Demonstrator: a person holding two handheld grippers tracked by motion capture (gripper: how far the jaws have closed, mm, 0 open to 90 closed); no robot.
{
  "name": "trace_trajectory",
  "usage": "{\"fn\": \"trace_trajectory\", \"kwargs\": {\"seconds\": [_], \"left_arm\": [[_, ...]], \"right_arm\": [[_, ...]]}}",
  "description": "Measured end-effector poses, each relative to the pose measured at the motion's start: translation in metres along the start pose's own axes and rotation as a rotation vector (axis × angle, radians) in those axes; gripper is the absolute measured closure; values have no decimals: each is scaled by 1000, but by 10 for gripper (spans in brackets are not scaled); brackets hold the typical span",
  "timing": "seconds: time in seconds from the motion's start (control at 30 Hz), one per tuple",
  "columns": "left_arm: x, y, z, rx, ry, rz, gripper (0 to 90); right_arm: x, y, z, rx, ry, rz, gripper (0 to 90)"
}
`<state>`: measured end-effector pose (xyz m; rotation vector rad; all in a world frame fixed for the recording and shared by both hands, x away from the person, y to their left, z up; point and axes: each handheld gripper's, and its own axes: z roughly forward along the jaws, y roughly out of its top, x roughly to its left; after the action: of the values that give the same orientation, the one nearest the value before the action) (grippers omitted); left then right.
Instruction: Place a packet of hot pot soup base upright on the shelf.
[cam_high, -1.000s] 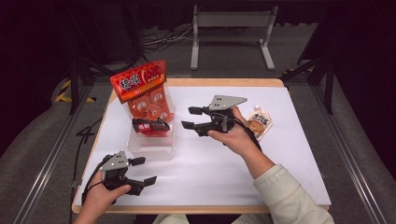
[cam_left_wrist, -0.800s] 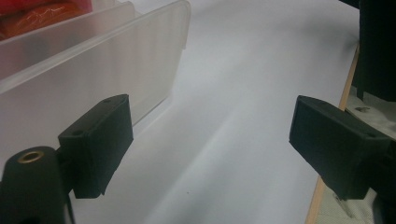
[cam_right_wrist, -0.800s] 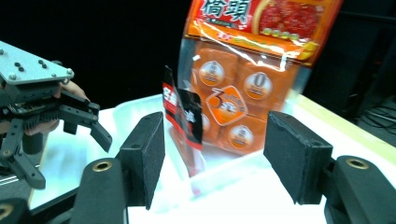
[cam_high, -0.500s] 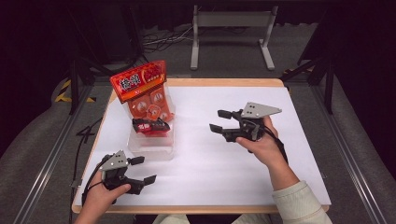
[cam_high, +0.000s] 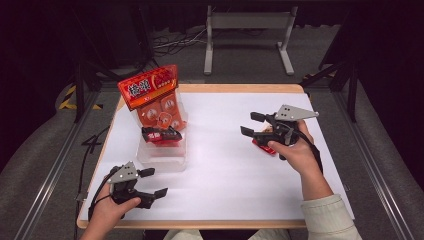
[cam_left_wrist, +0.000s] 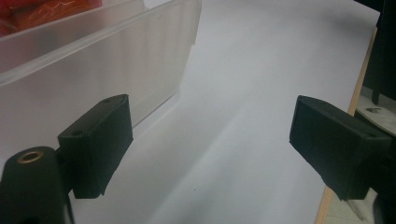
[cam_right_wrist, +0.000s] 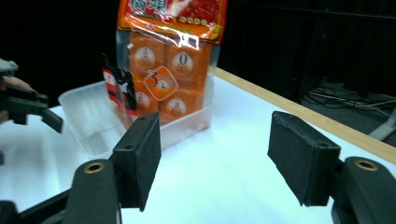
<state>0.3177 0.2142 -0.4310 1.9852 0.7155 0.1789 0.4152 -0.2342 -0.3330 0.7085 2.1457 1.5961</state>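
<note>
A clear plastic bin (cam_high: 162, 159) stands on the left half of the white table (cam_high: 215, 180). A tall orange snack bag (cam_high: 152, 97) stands in it, and a small red and black packet (cam_high: 161, 135) lies in front of the bag. My right gripper (cam_high: 248, 124) hovers right of centre with its jaws toward the bin; they have just been opening and hold nothing. A red packet (cam_high: 262, 145) peeks out under that hand. My left gripper (cam_high: 155, 182) rests open near the front left edge, just short of the bin.
In the right gripper view the orange bag (cam_right_wrist: 170, 60) and bin (cam_right_wrist: 93, 121) lie ahead across bare white table, with the other gripper (cam_right_wrist: 28, 107) at far left. The left gripper view has the bin wall (cam_left_wrist: 93, 70) close on its left and the table's wooden edge (cam_left_wrist: 364, 84) on the right.
My right hand has moved rightward, away from the bin, and now covers most of the small packet on the right side. The left hand has stayed put.
</note>
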Motion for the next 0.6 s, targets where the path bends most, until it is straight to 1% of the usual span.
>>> {"fn": "trace_trajectory", "kwargs": {"seconds": [0.1,0.17,0.2,0.23,0.3,0.43,0.57,0.6], "left_arm": [[0,-1,-1,-1,3,-9,142],[0,-1,-1,-1,6,-10,141],[-1,-1,-1,-2,6,-12,141],[-1,-1,-1,-2,6,-12,141],[-1,-1,-1,0,7,-11,142],[-1,0,0,3,5,-3,142],[-1,0,0,1,3,-3,143],[-1,0,0,3,1,-4,143]], "right_arm": [[-9,-4,-1,13,-37,-4,347],[-16,-7,-2,25,-68,9,347],[-22,-10,-2,30,-87,24,347],[-22,-10,-2,30,-87,24,347],[-29,-13,-1,32,-97,42,336],[-40,-19,2,71,-134,46,322],[-53,-26,4,111,-172,70,312],[-56,-28,4,121,-187,73,306]]}}
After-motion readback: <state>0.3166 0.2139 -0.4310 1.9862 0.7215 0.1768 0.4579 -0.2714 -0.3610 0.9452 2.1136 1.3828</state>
